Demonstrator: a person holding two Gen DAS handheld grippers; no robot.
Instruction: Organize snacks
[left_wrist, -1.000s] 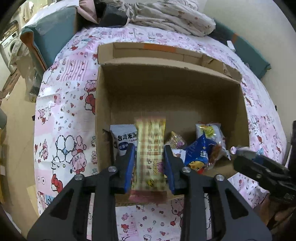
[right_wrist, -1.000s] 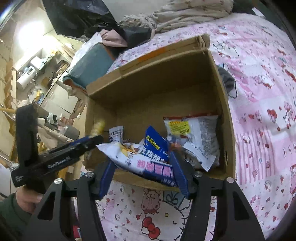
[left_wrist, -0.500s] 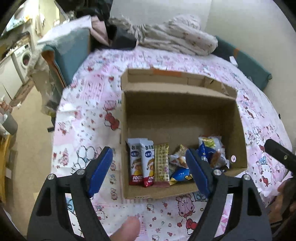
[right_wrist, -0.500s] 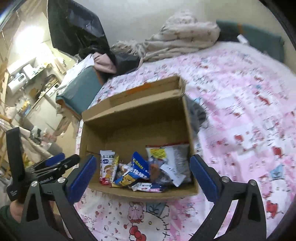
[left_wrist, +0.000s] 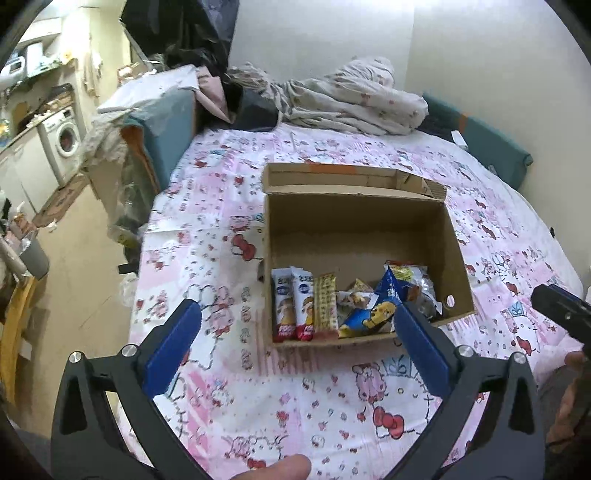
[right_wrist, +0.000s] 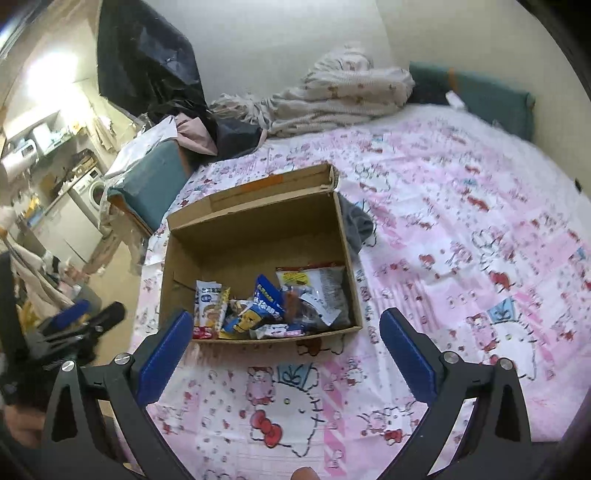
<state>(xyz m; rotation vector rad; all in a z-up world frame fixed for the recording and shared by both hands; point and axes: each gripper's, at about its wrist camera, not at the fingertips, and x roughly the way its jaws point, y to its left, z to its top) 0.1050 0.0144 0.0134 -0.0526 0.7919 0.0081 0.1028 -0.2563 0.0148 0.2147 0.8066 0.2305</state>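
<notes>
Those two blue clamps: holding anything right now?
Left gripper: open, holding nothing, jaws just opened.
Right gripper: open, holding nothing, jaws just opened.

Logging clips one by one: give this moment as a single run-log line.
left gripper: open, empty | right gripper: open, empty | snack packets: inside brown cardboard box | box: on pink cartoon-print bedsheet

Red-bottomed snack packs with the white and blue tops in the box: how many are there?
2. Both stand side by side at the near left corner of the cardboard box: the left pack against the left wall, the right pack beside the yellow checked bar. The snack pile may hide more.
</notes>
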